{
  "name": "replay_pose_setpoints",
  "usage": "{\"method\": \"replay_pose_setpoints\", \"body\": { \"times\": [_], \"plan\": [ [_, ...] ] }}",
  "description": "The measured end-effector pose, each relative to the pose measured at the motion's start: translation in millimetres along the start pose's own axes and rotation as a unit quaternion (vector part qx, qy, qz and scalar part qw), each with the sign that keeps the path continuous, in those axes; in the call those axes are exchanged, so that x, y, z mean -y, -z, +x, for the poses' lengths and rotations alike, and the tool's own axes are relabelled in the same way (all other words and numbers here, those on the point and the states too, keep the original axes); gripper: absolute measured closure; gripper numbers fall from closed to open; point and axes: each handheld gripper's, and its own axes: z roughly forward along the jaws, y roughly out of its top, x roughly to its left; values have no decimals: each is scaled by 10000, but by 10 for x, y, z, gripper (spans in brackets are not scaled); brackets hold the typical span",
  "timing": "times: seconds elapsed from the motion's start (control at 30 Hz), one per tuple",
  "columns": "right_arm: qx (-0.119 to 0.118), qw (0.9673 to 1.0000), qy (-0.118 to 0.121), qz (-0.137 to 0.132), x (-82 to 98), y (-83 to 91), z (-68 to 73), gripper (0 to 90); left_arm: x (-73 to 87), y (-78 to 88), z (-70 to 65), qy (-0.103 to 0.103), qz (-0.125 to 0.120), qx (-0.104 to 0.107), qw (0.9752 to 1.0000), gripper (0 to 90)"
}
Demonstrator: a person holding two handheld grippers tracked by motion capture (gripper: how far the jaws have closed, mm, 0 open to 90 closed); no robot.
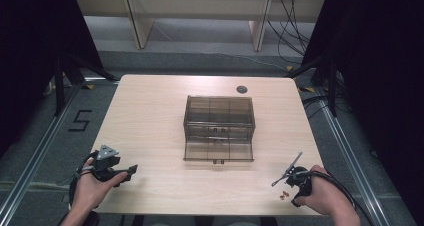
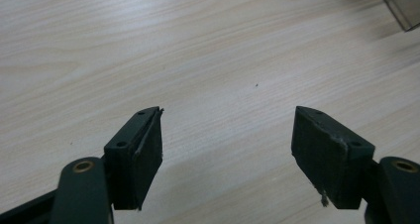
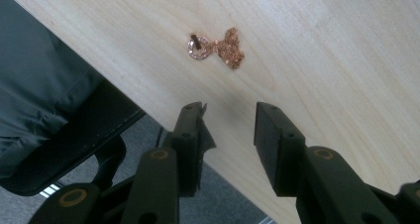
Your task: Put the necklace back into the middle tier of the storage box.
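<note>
- Both hands come in from the bottom of the high view, each near one front corner of the wooden table.
- Left gripper has its jaws wide apart with nothing between them, above bare wood with much free room around.
- Right gripper has its jaws narrowly apart and holds nothing; it hangs over the front table edge.
- Just beyond these jaws lies a small copper-coloured chain with a ring, close to the edge.
- At the table middle stands a clear brown drawer box, its lowest drawer pulled out, well apart from both grippers.
- What is inside the box I cannot tell.
</note>
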Motion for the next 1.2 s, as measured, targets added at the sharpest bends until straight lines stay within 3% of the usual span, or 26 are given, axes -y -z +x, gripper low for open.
{"method": "replay_pose_setpoints", "body": {
  "times": [0.03, 0.13, 0.23, 0.27, 0.3, 0.33, 0.4, 0.47, 0.5, 0.6, 0.63, 0.8, 0.87, 1.03, 1.07, 1.13, 1.17, 1.2],
  "plan": [
    [99, 9999, 55, -72, 3, -2, -3, 639, -13, 11, 3, 2, -11, 34, 10000, 278],
    [8, 10000, -68, -13, 1, 3, -7, 630, -17, 3, -7, 43, -99, 45, 9999, 275],
    [91, 9999, -12, -79, -9, 6, -10, 628, -17, -13, -1, 24, -6, 128, 9999, 274],
    [168, 9996, 105, -195, -15, -14, -32, 628, -17, -19, -4, -4, -8, 140, 9999, 274],
    [170, 9995, 132, -216, -25, 4, -20, 628, -27, 5, 20, -190, 179, 188, 9995, 274],
    [173, 9992, 265, -235, -24, 6, -31, 629, -28, 1, 14, -152, 117, 196, 9996, 274],
    [137, 9995, 146, -247, -39, 28, -1, 634, -36, 11, 19, -153, 105, 222, 9996, 274],
    [212, 9993, 156, -266, -49, 53, -7, 638, -23, -13, -4, 74, -66, 229, 9997, 274],
    [208, 9987, 357, -292, -55, 53, -33, 638, -23, 7, 30, -140, 121, 246, 9995, 275],
    [315, 9986, 298, -297, -102, 80, -27, 644, -17, 2, 28, -110, 115, 225, 9996, 274],
    [333, 9978, 455, -360, -115, 60, -50, 645, -12, -20, 4, 101, -12, 242, 9997, 275],
    [241, 9990, 322, -200, -217, 26, -12, 647, 1, -20, 27, 27, 17, 212, 9998, 275],
    [193, 9986, 445, -204, -261, -20, -31, 654, 6, -9, 17, 110, 56, 210, 9997, 275],
    [172, 9991, 356, -140, -304, -55, -15, 662, 23, -5, 8, 166, 40, 181, 9997, 275],
    [157, 9994, 286, -108, -313, -65, -6, 663, 25, 1, 10, 131, 47, 200, 9997, 275],
    [170, 9987, 440, -169, -326, -96, -38, 664, 31, 4, 10, 126, 49, 205, 9997, 275],
    [181, 9991, 355, -107, -337, -100, -32, 667, 33, 5, 9, 123, 49, 203, 9997, 275],
    [123, 9996, 244, -38, -347, -90, -18, 669, 31, 26, 35, -45, 213, 210, 9995, 274]
  ]
}}
